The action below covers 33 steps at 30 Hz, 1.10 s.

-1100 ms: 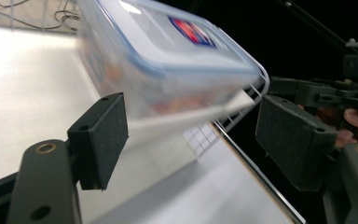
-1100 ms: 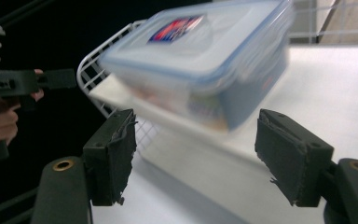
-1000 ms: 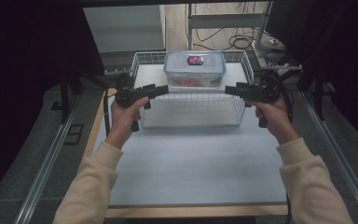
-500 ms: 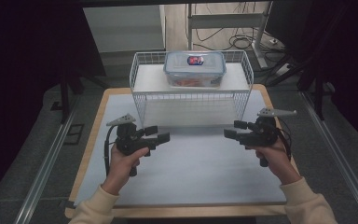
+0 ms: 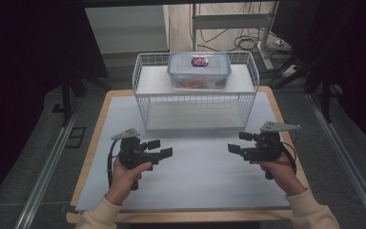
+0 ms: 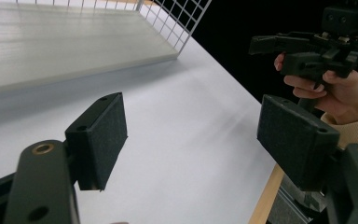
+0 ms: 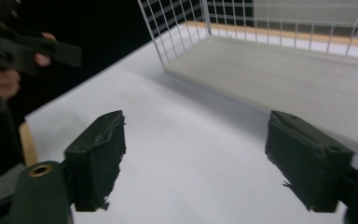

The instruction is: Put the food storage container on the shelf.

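Low over the white mat (image 5: 198, 183), my left gripper (image 5: 159, 148) is held open, jaws pointing right, nothing between them. Opposite it my right gripper (image 5: 239, 142) points left; its jaws have just been opening and stand open and empty. In the left gripper view the pads (image 6: 98, 135) are wide apart over bare mat, with the right gripper (image 6: 303, 49) farther off. In the right gripper view the jaws are equally spread, one pad (image 7: 100, 154) over the mat. A clear container with a blue lid (image 5: 199, 69) sits at the back of a white wire basket (image 5: 195, 107).
The basket stands at the far middle of the table, with a pale board (image 7: 307, 79) lying in its front part. The mat covers a wooden tabletop (image 5: 93, 148). Metal rails (image 5: 43, 176) run along both sides. Cables lie on the floor behind.
Both hands have drawn back from the basket's front corners toward the near side and sunk close to the mat. The right jaws stand wider apart than before.
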Each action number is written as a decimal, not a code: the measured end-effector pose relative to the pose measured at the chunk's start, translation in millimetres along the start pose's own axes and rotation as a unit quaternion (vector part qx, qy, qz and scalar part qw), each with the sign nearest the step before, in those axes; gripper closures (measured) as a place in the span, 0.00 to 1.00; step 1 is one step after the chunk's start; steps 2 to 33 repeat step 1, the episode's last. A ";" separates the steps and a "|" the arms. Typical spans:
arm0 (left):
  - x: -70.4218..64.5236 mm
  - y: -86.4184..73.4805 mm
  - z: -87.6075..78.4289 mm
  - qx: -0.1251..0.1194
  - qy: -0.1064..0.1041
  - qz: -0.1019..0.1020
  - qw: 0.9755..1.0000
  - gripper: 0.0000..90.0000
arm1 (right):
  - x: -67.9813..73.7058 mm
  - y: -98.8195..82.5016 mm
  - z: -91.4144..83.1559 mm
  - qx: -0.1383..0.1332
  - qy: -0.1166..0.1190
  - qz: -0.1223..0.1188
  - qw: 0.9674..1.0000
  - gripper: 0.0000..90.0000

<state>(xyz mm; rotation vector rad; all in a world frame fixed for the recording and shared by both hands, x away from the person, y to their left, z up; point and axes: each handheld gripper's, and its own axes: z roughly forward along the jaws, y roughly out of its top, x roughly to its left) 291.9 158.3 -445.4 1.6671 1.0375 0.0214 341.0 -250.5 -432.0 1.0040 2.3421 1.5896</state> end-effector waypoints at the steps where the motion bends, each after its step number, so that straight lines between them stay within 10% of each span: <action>1: 2.2 -2.0 0.8 0.003 0.005 -0.002 1.000 0.26 | -0.9 -4.2 1.4 0.007 -0.005 0.001 1.000 0.19; 33: 2.2 -2.0 0.8 0.003 0.005 -0.002 1.000 0.26 | -0.9 -4.2 1.4 0.007 -0.005 0.001 1.000 0.19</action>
